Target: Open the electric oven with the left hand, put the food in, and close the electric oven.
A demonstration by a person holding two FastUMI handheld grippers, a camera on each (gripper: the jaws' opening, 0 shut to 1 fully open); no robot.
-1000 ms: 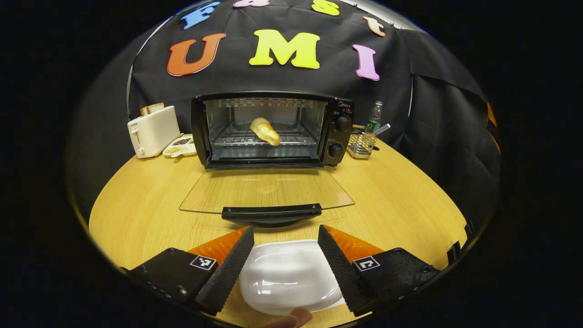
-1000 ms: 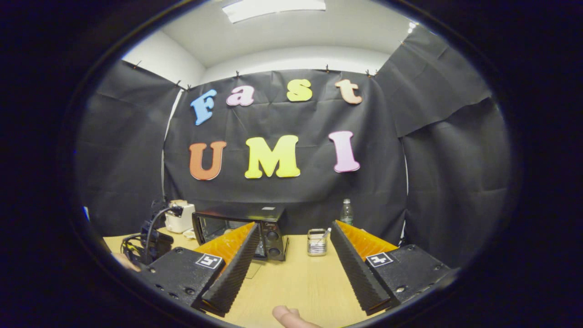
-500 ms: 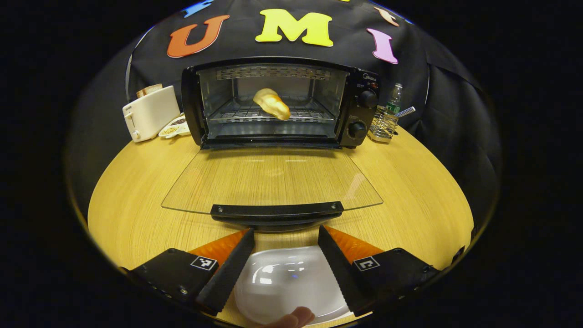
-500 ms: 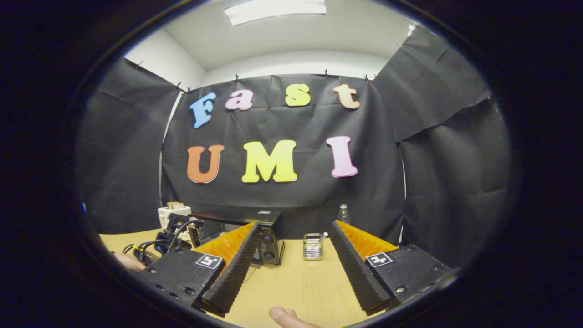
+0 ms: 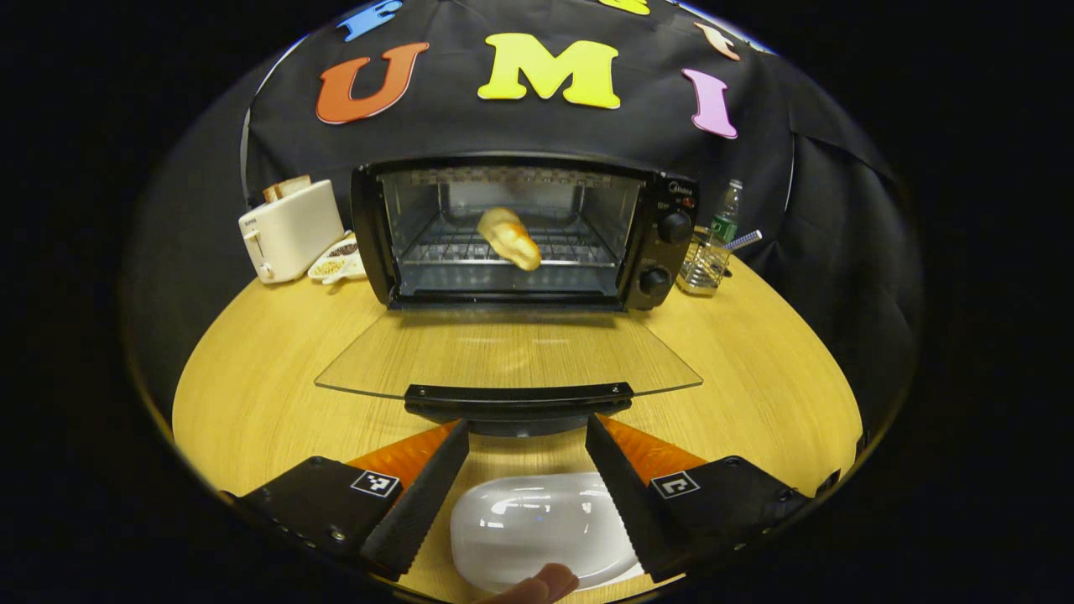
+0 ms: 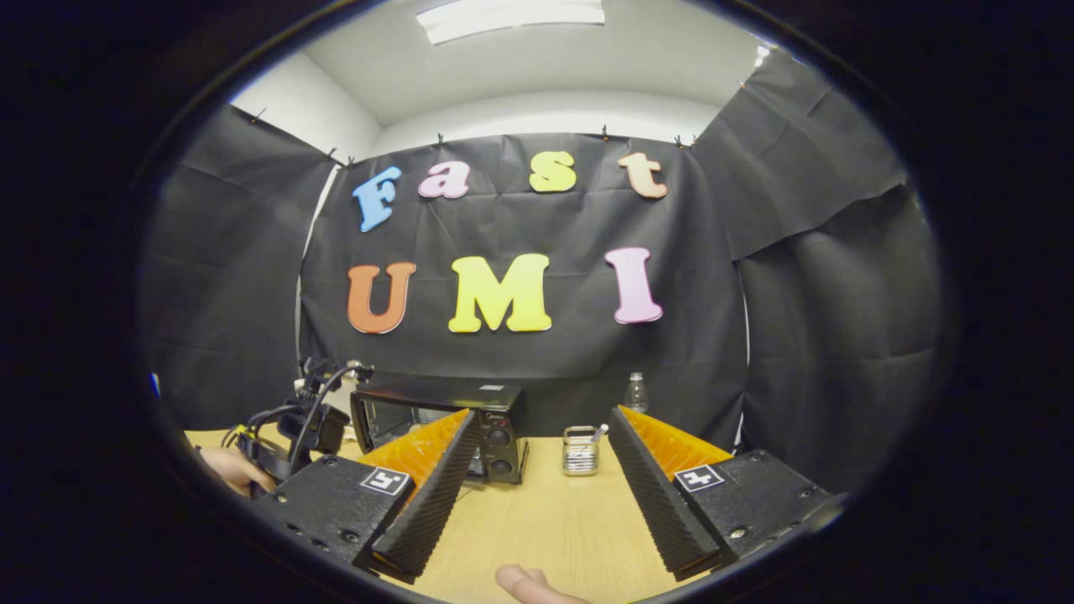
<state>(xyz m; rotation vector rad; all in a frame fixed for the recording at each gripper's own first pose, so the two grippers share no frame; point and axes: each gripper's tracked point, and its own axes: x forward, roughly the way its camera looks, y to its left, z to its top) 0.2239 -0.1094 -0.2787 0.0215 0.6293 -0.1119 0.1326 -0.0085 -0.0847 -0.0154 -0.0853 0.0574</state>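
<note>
The black electric oven [image 5: 663,252] stands at the back of the round wooden table, its glass door [image 5: 503,356] folded down flat toward me. A golden piece of bread [image 5: 508,237] lies on the wire rack inside. The door's black handle [image 5: 518,398] is just beyond the tips of my left gripper [image 5: 527,432], which is open and holds nothing. A white plate [image 5: 537,527] lies below, between its fingers. My right gripper [image 6: 544,424] is open and held above the table, with the oven [image 6: 495,428] far off at its left. The other gripper [image 6: 298,428] and a hand show at the left there.
A white toaster [image 5: 289,228] with bread slices and a small dish [image 5: 336,264] stand left of the oven. A wire holder [image 5: 703,262] and a water bottle [image 5: 723,210] stand right of it. Black cloth walls the booth behind.
My left gripper first came closer to the open door's handle, then drew back a little and rose. The right gripper has hardly moved. The bread stays on the rack.
</note>
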